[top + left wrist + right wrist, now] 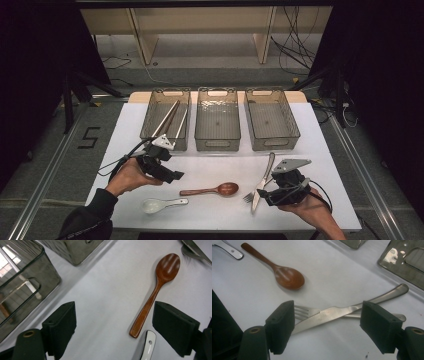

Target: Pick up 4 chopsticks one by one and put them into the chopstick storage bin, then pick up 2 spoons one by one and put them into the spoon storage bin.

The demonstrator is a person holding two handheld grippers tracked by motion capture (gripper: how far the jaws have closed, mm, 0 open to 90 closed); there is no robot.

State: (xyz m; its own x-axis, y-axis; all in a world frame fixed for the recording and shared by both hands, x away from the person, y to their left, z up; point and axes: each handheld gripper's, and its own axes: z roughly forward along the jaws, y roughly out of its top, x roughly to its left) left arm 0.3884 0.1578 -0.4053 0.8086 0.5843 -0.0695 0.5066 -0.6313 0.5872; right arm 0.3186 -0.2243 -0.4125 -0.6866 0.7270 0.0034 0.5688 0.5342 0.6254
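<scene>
A brown wooden spoon lies mid-table, bowl to the right, with a white ceramic spoon in front of it. A steel knife lies crossed over a steel fork at the right. My left gripper hovers left of the wooden spoon's handle. In the left gripper view it is open over bare table, the wooden spoon near its right jaw. My right gripper is open, its jaws straddling the knife and fork.
Three clear grey bins stand in a row at the back: the left bin holds chopsticks, and the middle bin and right bin hold nothing. The table's front edge runs just below both hands.
</scene>
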